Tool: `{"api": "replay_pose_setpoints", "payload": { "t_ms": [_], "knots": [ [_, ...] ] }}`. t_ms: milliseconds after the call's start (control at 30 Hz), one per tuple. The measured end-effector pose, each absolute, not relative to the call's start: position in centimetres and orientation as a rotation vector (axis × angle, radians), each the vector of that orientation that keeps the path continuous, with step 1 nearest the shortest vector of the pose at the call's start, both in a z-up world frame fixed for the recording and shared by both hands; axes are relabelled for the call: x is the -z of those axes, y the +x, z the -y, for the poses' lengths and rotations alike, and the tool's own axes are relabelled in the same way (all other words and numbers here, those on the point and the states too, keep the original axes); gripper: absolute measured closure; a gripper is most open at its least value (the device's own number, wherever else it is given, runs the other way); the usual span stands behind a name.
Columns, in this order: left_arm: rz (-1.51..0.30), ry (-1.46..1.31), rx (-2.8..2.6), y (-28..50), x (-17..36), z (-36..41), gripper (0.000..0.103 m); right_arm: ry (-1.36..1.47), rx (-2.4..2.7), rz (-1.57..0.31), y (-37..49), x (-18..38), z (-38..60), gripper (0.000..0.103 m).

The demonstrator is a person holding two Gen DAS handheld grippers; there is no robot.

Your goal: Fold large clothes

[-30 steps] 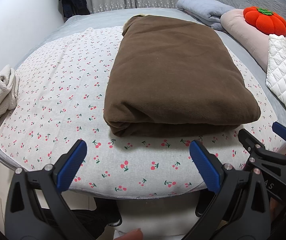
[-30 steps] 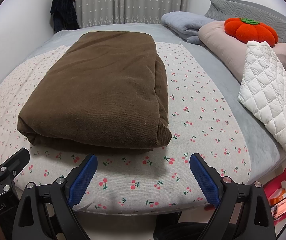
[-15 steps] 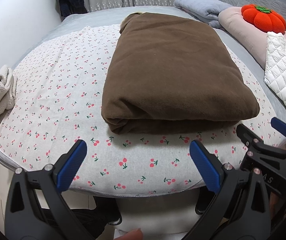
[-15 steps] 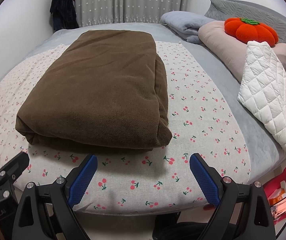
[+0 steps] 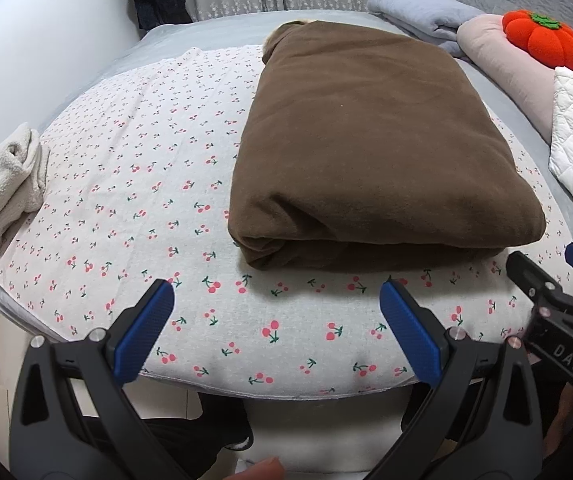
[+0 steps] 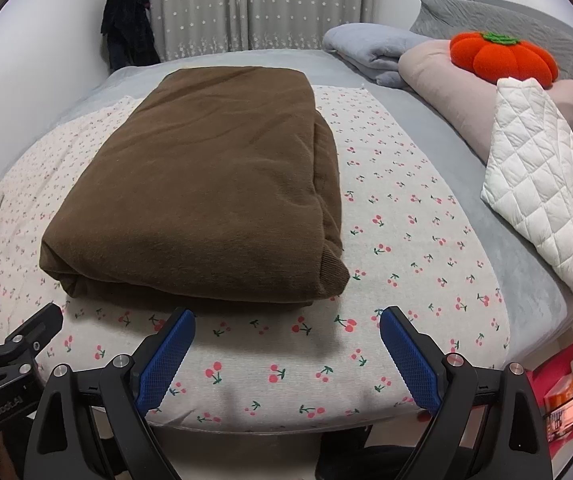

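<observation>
A large brown garment [image 5: 370, 140] lies folded into a thick rectangle on the cherry-print sheet [image 5: 134, 176]; it also shows in the right wrist view [image 6: 210, 188]. My left gripper [image 5: 276, 300] is open and empty above the bed's near edge, just short of the garment's front left corner. My right gripper [image 6: 286, 328] is open and empty, just short of the garment's front right corner. The right gripper also shows at the right edge of the left wrist view [image 5: 554, 288]. The left gripper also shows at the left edge of the right wrist view [image 6: 14, 328].
A cream towel [image 5: 2, 188] lies at the bed's left edge. A white quilted piece [image 6: 542, 200], a pink pillow [image 6: 446, 76] with an orange pumpkin cushion [image 6: 502, 60] and a grey-blue blanket [image 6: 370, 48] lie on the right. Dark clothes [image 6: 126, 28] hang by the curtains.
Both grippers have moved forward a little toward the garment's near edge. Both stay open. The garment has not moved.
</observation>
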State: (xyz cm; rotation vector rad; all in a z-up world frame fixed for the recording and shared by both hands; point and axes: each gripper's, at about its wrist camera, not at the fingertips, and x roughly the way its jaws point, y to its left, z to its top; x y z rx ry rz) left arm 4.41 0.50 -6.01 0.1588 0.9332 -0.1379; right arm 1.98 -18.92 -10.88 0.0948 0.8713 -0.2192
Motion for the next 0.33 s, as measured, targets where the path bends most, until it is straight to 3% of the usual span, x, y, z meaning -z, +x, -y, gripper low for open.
{"api": "replay_pose_setpoints", "payload": {
  "t_ms": [333],
  "knots": [
    [-0.928,0.159,0.148,4.55,6.14,0.14,0.001,0.126,0.227,-0.874,1.9,11.04,19.85,0.008]
  ]
}}
